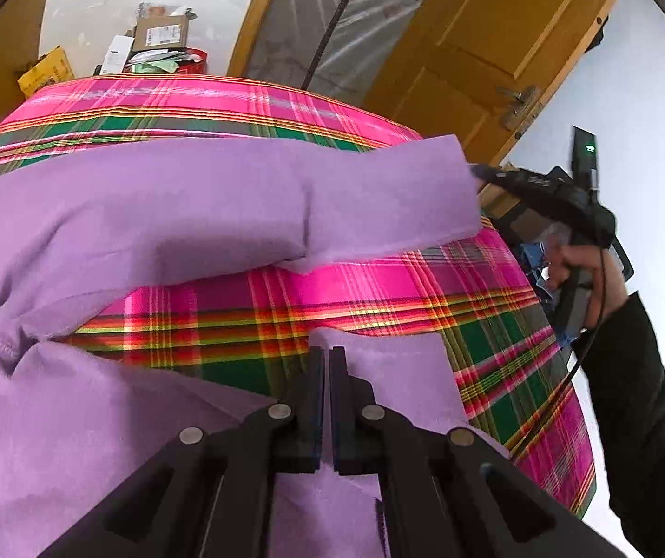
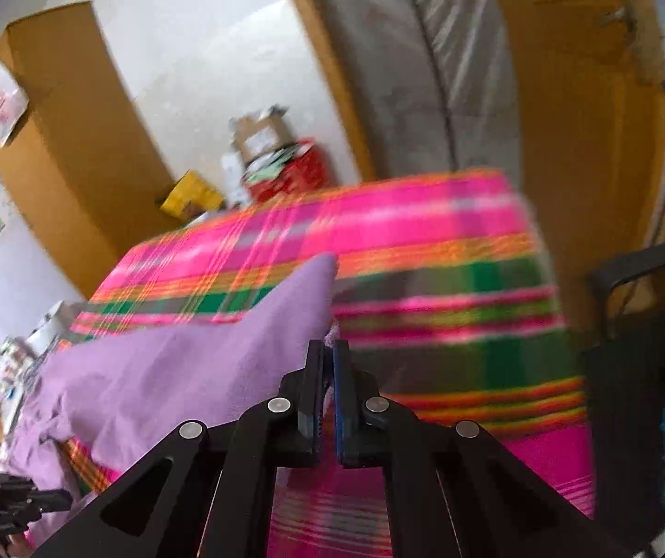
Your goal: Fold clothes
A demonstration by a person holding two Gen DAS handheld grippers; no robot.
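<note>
A lilac garment (image 1: 155, 204) lies spread over a bed with a pink, green and orange plaid cover (image 1: 378, 288). My left gripper (image 1: 326, 352) is shut on a near edge of the lilac garment, with cloth running under its fingers. My right gripper (image 1: 481, 172) shows at the right in the left wrist view, gripped by a hand in a black sleeve, pinching the far corner of one lilac fold. In the blurred right wrist view, my right gripper (image 2: 328, 346) is shut on the tip of the lilac garment (image 2: 183, 367), which hangs lifted above the plaid cover (image 2: 448, 288).
Cardboard boxes (image 1: 160, 35), a yellow box (image 1: 46, 72) and a red container (image 1: 193, 63) are piled behind the bed. A wooden door (image 1: 495, 46) and a plastic-wrapped panel (image 1: 346, 14) stand beyond. A brown cabinet (image 2: 67, 139) lines the left wall. The bed's right edge drops off.
</note>
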